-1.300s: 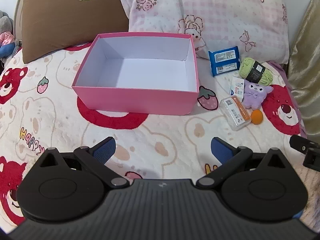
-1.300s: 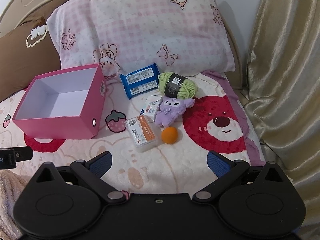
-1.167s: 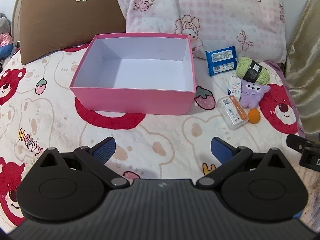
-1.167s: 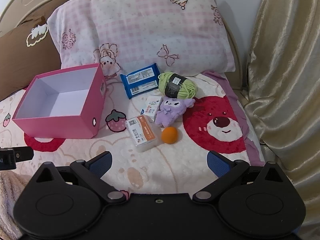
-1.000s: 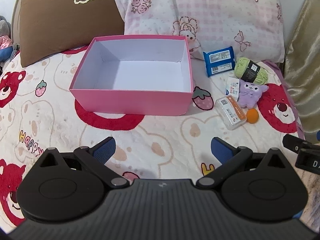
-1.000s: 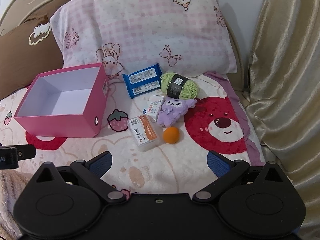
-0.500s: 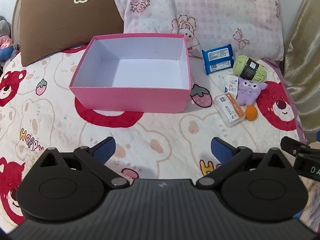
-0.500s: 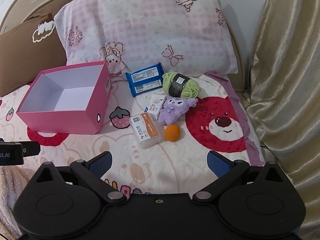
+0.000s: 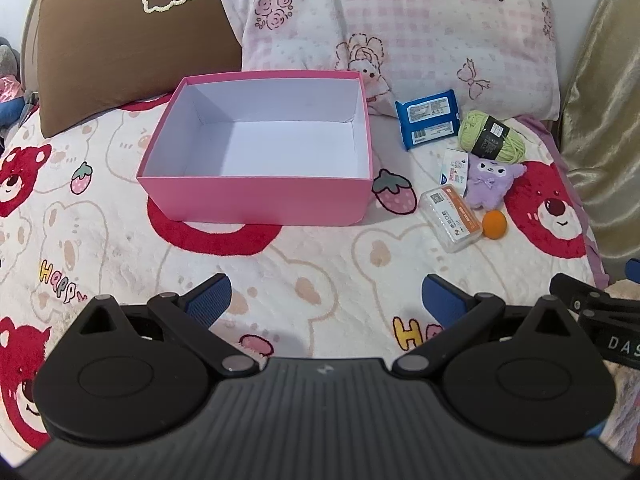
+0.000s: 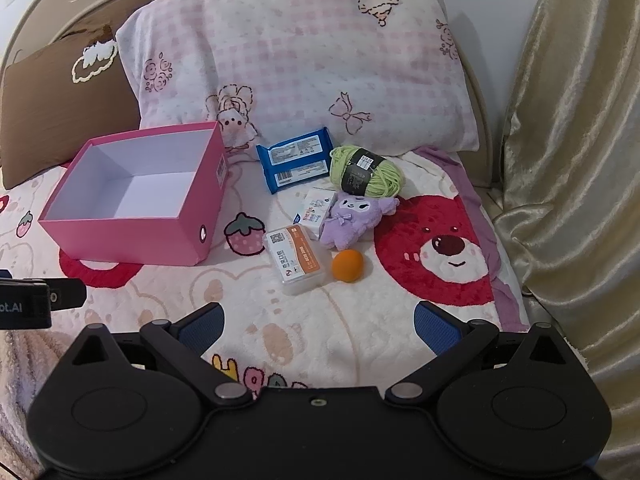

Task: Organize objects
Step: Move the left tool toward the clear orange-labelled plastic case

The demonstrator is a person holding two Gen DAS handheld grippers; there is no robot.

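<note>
Beside pink box [image 9: 256, 196] — wipes [image 10: 295, 159], yarn [image 10: 365, 170], plush [image 10: 352, 216], ball [image 10: 347, 265], both claws spread, empty.

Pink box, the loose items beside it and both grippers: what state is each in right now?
pink box: open, empty, upright.
blue wipes pack: flat, outside the box.
green yarn ball: on its side, labelled band on.
purple plush: lying against the small white carton.
clear case: flat, closed.
orange ball: loose on the blanket.
left gripper: open, empty.
right gripper: open, empty.
</note>
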